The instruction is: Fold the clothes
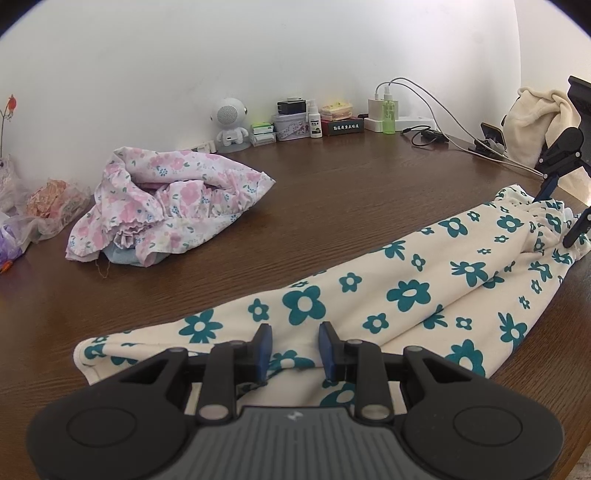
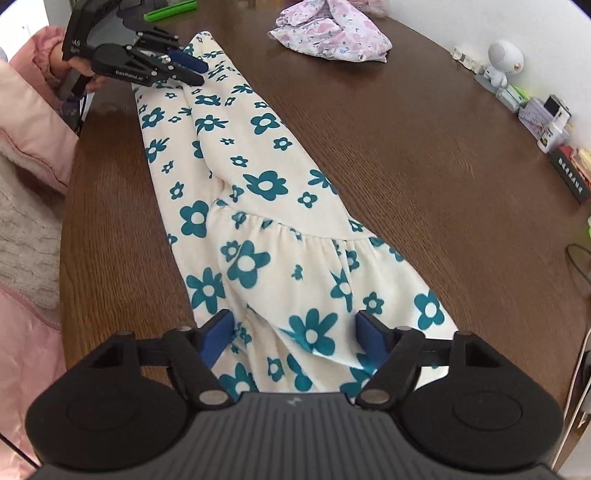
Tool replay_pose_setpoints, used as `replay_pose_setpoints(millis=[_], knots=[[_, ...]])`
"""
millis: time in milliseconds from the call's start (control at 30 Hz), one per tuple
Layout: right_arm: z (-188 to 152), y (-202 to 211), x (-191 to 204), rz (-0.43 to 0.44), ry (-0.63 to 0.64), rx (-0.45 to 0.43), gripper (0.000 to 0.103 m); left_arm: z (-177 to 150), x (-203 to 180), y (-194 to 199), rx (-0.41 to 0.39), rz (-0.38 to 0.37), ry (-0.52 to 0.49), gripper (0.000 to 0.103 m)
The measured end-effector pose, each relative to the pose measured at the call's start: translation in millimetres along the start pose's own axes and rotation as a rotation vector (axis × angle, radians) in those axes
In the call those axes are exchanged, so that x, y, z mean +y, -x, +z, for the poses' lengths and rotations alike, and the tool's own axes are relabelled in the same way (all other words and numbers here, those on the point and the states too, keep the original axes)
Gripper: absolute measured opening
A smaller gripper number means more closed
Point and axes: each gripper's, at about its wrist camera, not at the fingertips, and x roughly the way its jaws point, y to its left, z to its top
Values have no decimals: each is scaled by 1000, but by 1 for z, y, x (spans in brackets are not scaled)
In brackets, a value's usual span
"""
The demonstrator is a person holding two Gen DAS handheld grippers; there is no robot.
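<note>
A long cream garment with teal flowers (image 1: 406,295) (image 2: 266,206) lies stretched along the near side of the brown wooden table (image 1: 332,199). At its narrow end my left gripper (image 1: 295,350) (image 2: 199,73) is open, its blue pads on either side of a strip of the cloth. My right gripper (image 2: 295,332) (image 1: 557,218) stands wide open over the gathered, wider end, with fabric lying between its fingers. Neither gripper pinches the cloth.
A crumpled pink floral garment (image 1: 166,206) (image 2: 332,33) lies at the far side. Along the wall stand a white robot-shaped speaker (image 1: 229,123), small boxes, spray bottles (image 1: 388,110) and charger cables (image 1: 436,136). A person's pink sleeve (image 2: 33,122) is at the table's edge.
</note>
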Motion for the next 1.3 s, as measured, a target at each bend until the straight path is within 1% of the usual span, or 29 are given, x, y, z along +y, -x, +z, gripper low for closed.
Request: replay_pose_setpoints(millis=[33, 67, 133, 200, 267, 300, 333, 367, 400, 433, 467, 500, 533, 567, 600, 633, 700, 733, 833, 900, 933, 967, 1067, 1167, 1233, 1300], knots=[[-6, 1, -4, -33, -19, 16, 68, 0, 0, 0, -3, -2, 2, 26], [-14, 3, -8, -47, -55, 18, 71, -1, 1, 0, -6, -4, 5, 26], [-29, 6, -17, -73, -127, 21, 72, -3, 3, 0, -14, -12, 17, 26], [-39, 9, -17, -87, -165, -2, 72, -4, 5, 1, -23, -19, 24, 27], [-42, 13, -11, -111, -174, -31, 75, -4, 6, 4, -36, -24, 33, 28], [-43, 16, -8, -121, -179, -50, 75, -4, 7, 7, -46, -24, 41, 34], [-43, 22, -5, -121, -193, -91, 76, -5, 9, 12, -65, -21, 55, 42], [-44, 28, -1, -121, -208, -134, 77, -5, 12, 20, -89, -14, 72, 46], [-44, 35, 2, -113, -229, -191, 81, -6, 16, 27, -110, -2, 88, 51], [-43, 41, 7, -119, -245, -244, 86, -6, 19, 34, -130, 10, 103, 52], [-40, 44, 14, -130, -249, -284, 88, -6, 23, 40, -146, 18, 117, 51], [-38, 46, 21, -140, -252, -324, 92, -5, 26, 44, -157, 20, 127, 50], [-33, 46, 29, -154, -241, -351, 95, -4, 29, 48, -168, 22, 137, 45], [-29, 46, 37, -169, -230, -377, 95, -3, 29, 51, -175, 20, 137, 37], [-23, 42, 44, -189, -229, -392, 95, -1, 27, 51, -178, 12, 124, 19], [-14, 35, 52, -208, -237, -411, 95, 0, 24, 52, -180, 4, 111, 15], [-2, 24, 64, -219, -279, -457, 95, 3, 14, 52, -187, -20, 76, 16], [3, 19, 69, -212, -302, -480, 95, 4, 7, 50, -189, -39, 61, 17], [11, 9, 82, -193, -424, -572, 99, 9, -11, 45, -184, -94, 35, 18], [9, 6, 88, -219, -552, -607, 100, 15, -26, 41, -179, -135, 6, 21], [3, 8, 90, -223, -613, -627, 101, 19, -33, 40, -181, -155, -14, 26], [-3, 10, 92, -226, -675, -647, 103, 23, -40, 40, -186, -174, -38, 27], [-32, 26, 99, -249, -841, -705, 103, 42, -66, 36, -200, -224, -129, 32], [-61, 41, 108, -309, -994, -720, 103, 61, -91, 27, -206, -275, -209, 32], [-82, 46, 112, -343, -1084, -704, 103, 74, -113, 12, -198, -315, -263, 32], [-103, 48, 114, -334, -1177, -687, 103, 82, -133, -4, -183, -339, -301, 31]])
